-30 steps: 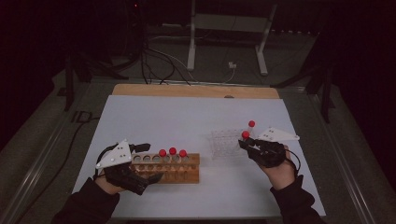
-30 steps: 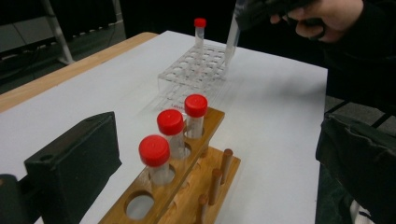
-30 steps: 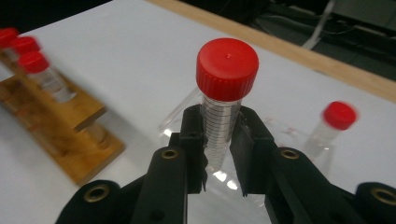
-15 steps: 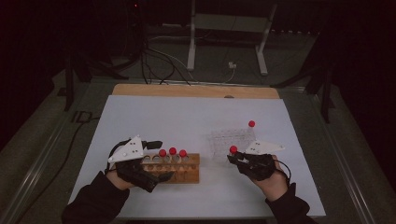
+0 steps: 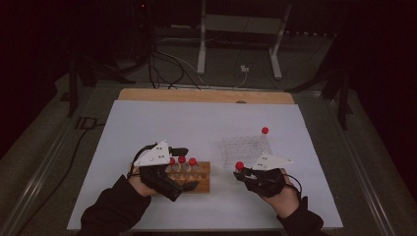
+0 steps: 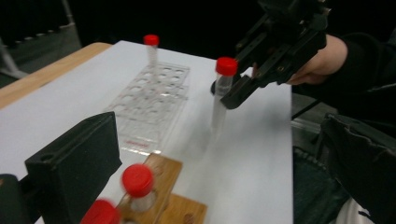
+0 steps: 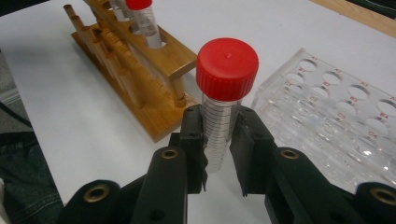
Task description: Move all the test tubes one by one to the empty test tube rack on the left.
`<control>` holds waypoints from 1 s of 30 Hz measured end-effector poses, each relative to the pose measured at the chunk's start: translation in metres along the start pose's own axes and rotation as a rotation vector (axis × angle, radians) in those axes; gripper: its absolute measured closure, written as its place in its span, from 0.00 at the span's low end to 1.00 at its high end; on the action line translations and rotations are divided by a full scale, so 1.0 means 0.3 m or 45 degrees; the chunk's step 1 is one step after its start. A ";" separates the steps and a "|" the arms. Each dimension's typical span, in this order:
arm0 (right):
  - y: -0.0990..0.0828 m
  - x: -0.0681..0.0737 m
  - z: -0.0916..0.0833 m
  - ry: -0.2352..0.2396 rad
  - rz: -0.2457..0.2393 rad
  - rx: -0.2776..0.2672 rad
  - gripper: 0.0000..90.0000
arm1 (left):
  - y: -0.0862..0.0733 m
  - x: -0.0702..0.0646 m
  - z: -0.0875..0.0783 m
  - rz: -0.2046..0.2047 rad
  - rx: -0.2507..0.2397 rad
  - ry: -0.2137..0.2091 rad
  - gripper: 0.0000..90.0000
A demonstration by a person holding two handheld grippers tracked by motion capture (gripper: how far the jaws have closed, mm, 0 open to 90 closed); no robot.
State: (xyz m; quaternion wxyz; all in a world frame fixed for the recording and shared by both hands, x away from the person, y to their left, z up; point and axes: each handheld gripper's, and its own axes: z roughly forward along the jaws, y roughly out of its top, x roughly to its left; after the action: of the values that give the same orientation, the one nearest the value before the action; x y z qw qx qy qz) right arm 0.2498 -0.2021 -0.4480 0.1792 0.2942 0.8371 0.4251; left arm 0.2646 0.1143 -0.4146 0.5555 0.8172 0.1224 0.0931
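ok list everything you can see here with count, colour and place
red-capped clear plastic tubes: five; three standing in the wooden rack, one upright at the clear rack's far corner, one held upright between the racks
wooden tube rack: one, light brown, near left of the table
clear plastic tube rack: one, see-through, right of centre
white table top: one, with a wooden far edge
left hand-held gripper: black, at the wooden rack
right hand-held gripper: black, shut on the held tube
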 end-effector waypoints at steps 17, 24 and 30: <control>0.007 0.013 -0.019 0.016 -0.017 -0.010 0.83 | 0.062 -0.040 0.150 0.035 0.013 -0.126 0.03; 0.010 0.025 -0.022 0.032 -0.027 -0.015 0.83 | 0.074 -0.058 0.200 0.049 0.013 -0.157 0.08; 0.012 0.036 -0.021 0.050 -0.037 -0.009 0.83 | 0.067 -0.074 0.237 0.062 0.017 -0.156 0.21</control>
State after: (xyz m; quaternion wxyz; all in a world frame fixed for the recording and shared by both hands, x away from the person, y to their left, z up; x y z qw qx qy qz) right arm 0.2394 -0.1973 -0.4419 0.1699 0.2728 0.8431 0.4312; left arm 0.2660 0.0374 -0.4222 0.5542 0.8277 0.0689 0.0556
